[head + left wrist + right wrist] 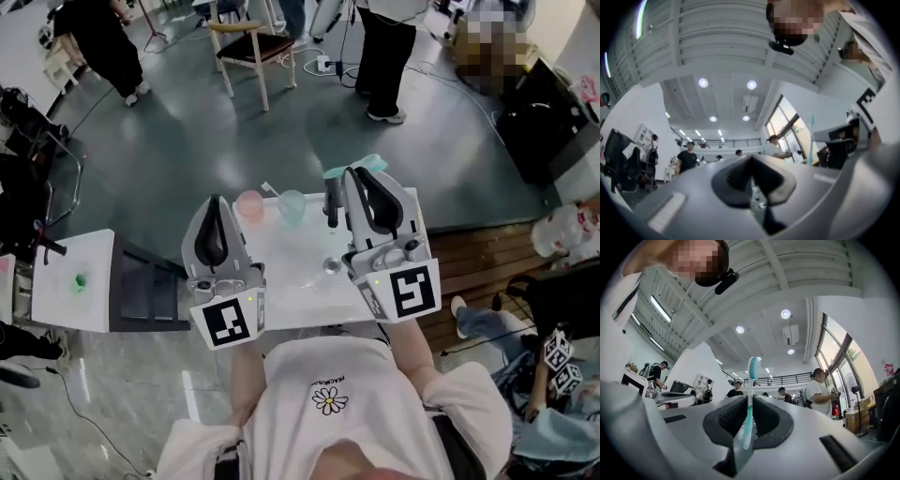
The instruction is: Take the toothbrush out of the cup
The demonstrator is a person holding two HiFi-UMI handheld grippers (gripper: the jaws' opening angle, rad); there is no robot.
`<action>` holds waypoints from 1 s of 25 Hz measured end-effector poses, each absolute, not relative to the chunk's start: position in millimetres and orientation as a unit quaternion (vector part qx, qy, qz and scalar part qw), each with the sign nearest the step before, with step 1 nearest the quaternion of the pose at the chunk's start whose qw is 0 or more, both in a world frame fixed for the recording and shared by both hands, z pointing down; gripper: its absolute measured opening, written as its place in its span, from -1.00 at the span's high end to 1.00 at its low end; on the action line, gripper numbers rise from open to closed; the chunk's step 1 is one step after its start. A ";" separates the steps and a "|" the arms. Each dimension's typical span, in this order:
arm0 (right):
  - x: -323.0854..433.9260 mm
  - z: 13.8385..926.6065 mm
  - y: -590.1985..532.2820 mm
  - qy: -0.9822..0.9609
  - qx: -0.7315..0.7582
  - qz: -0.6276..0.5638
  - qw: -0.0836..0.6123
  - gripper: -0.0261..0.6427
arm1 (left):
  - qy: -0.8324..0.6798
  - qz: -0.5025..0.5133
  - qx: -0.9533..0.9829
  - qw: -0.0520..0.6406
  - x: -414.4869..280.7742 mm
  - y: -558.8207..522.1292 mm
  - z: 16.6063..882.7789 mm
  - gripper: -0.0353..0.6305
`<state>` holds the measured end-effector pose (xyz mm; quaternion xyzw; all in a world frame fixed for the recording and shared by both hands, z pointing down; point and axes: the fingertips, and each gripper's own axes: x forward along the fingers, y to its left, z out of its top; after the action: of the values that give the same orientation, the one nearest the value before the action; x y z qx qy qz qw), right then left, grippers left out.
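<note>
My right gripper [750,404] is shut on a teal toothbrush [751,380], which stands upright between the pads with its bristle head on top. In the head view the right gripper [361,178] is raised above the white table [291,286], and the toothbrush [354,168] shows at its tip. A pale blue cup [292,206] and a pink cup [249,206] stand at the table's far edge, both apart from the grippers. My left gripper [217,208] is raised beside them. Its jaws [751,161] are together with nothing between them.
A small shiny object [331,265] lies on the table near the right gripper. A low white stand [66,281] with a green item is at the left. A wooden chair [253,47] and standing people are beyond the table. Bags and gear sit at the right.
</note>
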<state>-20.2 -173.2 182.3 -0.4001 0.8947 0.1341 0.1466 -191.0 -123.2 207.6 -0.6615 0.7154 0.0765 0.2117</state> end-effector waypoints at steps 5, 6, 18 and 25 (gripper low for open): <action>7.0 186.6 -169.4 0.883 -0.427 0.133 0.145 0.83 | 0.694 0.089 -0.686 0.200 -164.2 -131.4 208.6 0.87; 10.5 186.7 -169.3 0.881 -0.431 0.133 0.144 0.82 | 0.691 0.092 -0.689 0.196 -160.1 -133.2 208.0 0.87; 66.6 201.9 -188.0 0.857 -0.496 0.113 0.080 0.82 | 0.667 0.092 -0.718 0.174 -121.1 -143.4 221.1 0.87; 122.1 266.3 -202.4 0.836 -0.544 0.049 -0.049 0.82 | 0.652 0.085 -0.738 0.152 -99.3 -143.5 239.6 0.87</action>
<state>122.1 -202.4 266.3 -0.5443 0.8361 0.0486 -0.0487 -99.3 -143.5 239.6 -0.7377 0.6522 0.0852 0.1523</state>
